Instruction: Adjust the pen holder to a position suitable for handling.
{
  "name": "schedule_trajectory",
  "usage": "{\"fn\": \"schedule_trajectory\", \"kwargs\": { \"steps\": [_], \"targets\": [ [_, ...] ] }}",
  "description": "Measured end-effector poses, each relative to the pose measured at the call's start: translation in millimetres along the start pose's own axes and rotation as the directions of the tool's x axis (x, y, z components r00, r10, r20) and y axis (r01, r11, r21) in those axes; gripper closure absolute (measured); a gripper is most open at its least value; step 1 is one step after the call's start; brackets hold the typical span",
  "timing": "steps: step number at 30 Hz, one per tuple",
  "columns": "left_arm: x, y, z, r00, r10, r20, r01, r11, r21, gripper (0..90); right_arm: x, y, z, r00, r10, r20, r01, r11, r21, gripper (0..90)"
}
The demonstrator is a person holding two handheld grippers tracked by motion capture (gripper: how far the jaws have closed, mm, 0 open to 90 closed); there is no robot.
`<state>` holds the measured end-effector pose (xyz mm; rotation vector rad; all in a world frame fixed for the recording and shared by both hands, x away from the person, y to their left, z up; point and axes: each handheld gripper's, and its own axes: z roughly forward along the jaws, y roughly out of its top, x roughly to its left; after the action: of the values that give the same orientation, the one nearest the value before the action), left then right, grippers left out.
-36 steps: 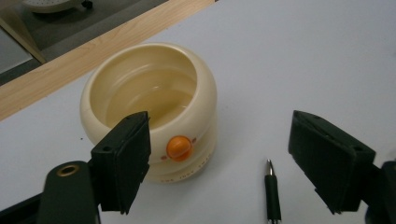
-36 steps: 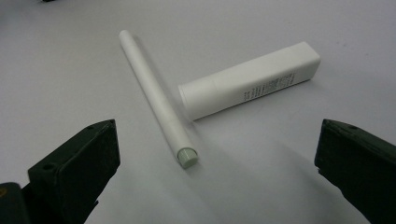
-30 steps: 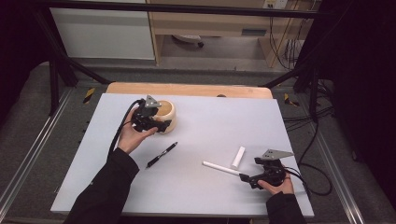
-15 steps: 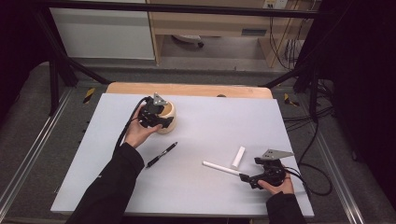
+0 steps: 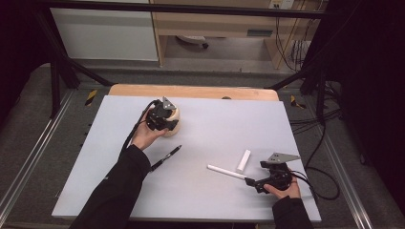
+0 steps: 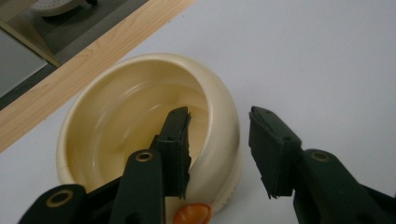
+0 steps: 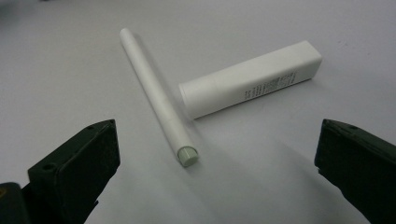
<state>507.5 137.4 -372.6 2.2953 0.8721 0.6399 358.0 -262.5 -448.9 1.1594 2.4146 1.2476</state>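
Note:
A cream bowl (image 5: pixel 174 120) stands at the back left of the table. My left gripper (image 5: pixel 160 119) is over its near rim. In the left gripper view one jaw reaches inside the bowl (image 6: pixel 116 116) and the other stands outside its wall. The jaws have just been closing, and a gap still shows beside the outer jaw, so the left gripper (image 6: pixel 219 121) is open. My right gripper (image 5: pixel 253 182) rests near the front right, wide open. Before it lie a thin white stick (image 7: pixel 154 93) and a short white tube (image 7: pixel 252 79).
A black pen (image 5: pixel 167 157) lies on the white table top (image 5: pixel 215 129) just right of the left forearm. A wooden strip (image 5: pixel 191 91) runs along the far edge. Cables trail off the table's right side.
The left hand has moved right and slightly away, bringing its gripper onto the bowl's rim. The right hand, the white stick, the tube and the pen have stayed put.

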Motion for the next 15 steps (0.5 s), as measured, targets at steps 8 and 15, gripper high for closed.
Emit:
{"fn": "schedule_trajectory", "kwargs": {
  "steps": [8, 15],
  "targets": [
    [-0.3, -0.8, -2.4, 0.9989, 0.045, 0.014, -0.046, 0.9989, 0.011, 65.2, 0.4, 0.1, -0.2, 1.0, 0.003, -0.001, -0.003, 1.0, 0.001, 0.7],
    [-3.6, -2.0, -6.7, 0.9973, 0.068, 0.028, -0.069, 0.9971, 0.03, 71.2, 0.2, 0.1, -0.1, 1.0, 0.003, -0.002, -0.003, 1.0, 0.002, 0.7]
  ]
}}
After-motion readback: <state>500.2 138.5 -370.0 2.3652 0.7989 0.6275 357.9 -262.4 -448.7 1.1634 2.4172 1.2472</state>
